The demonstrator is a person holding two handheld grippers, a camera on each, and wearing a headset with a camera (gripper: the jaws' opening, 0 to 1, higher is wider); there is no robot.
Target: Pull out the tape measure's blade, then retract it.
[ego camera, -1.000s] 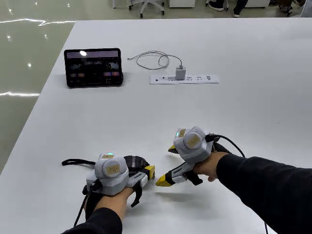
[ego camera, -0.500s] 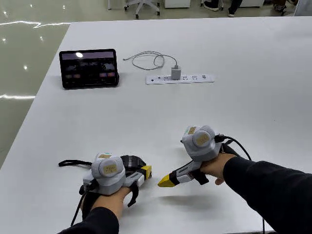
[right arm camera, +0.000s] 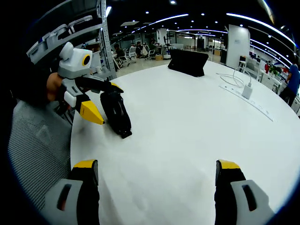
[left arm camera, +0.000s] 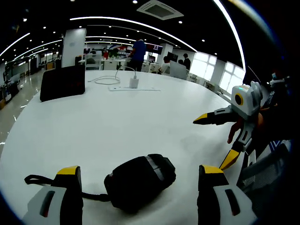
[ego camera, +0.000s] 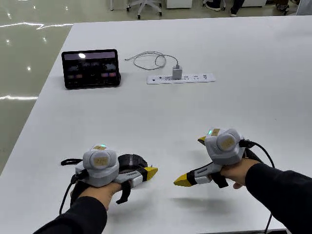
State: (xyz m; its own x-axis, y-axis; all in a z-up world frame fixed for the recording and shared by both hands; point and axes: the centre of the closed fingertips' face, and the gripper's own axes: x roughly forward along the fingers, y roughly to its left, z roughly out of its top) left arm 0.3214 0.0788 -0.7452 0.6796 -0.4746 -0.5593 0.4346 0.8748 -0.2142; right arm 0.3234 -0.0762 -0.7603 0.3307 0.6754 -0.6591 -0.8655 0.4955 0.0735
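Tape measure (left arm camera: pixel 140 183) lies unclamped between the spread jaws of the left gripper (left arm camera: pixel 140 170), the nearer tool, while the right gripper (right arm camera: pixel 157 164), also spread and empty, waits to its right.

Tape measure (ego camera: pixel 130 162) between jaws of left gripper (left arm camera: pixel 140 170), right gripper (ego camera: pixel 191 161) apart, tablet (ego camera: pixel 91 68) and power strip (ego camera: pixel 181 78) behind

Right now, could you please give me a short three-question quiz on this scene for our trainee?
1. True or false: the tape measure lies between the open jaws of the left gripper.
2. What is plugged into the power strip? A. a white charger B. a lamp C. a drill
3. Fill in: the jaws of the right gripper stand ____.
Key: 1 true; 2 A; 3 open.
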